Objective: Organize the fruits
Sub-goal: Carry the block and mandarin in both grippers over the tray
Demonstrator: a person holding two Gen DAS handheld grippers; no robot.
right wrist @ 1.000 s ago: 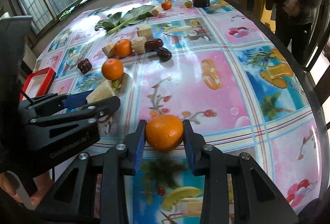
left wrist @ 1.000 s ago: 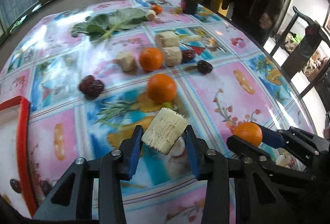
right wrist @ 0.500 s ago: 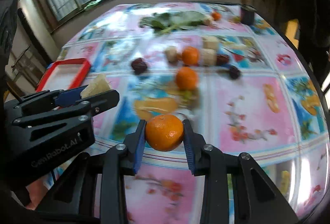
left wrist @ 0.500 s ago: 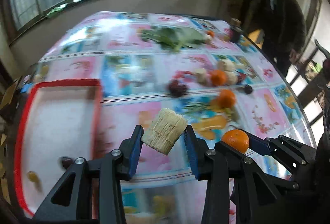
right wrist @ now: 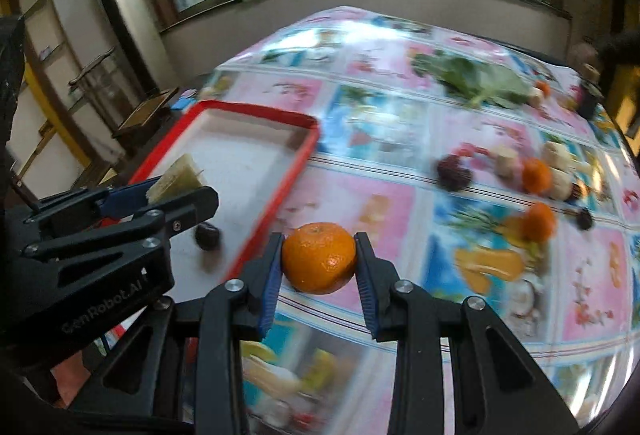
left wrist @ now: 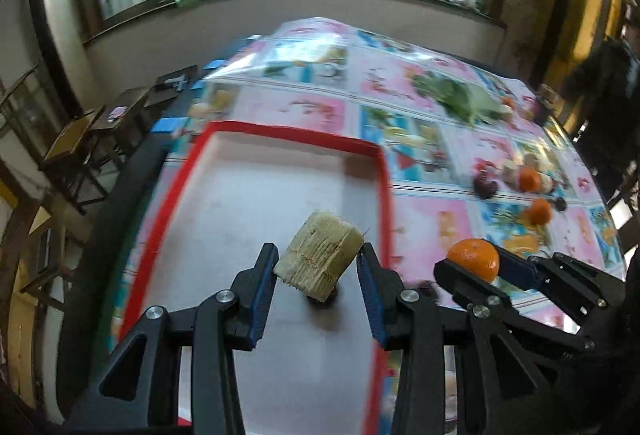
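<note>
We see the left gripper (left wrist: 318,269) clamped on a sugarcane chunk (left wrist: 320,259), its fibres running tilted up-right, above the red-rimmed tray (left wrist: 294,137). The right gripper (right wrist: 319,259) pinches an orange (right wrist: 319,258), stem end up, just beside the tray. A dark fruit (right wrist: 207,235), perhaps a date, lies inside. The patterned tablecloth (right wrist: 348,203) runs toward windows.

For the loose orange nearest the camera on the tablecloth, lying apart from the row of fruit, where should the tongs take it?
Grip that orange across its widest middle, coming down from above. It is round, so any opposite pair of sides serves, and open cloth lies around it; only a small dark date lies to its right, so set the tongs fore and aft rather than sideways.
</note>
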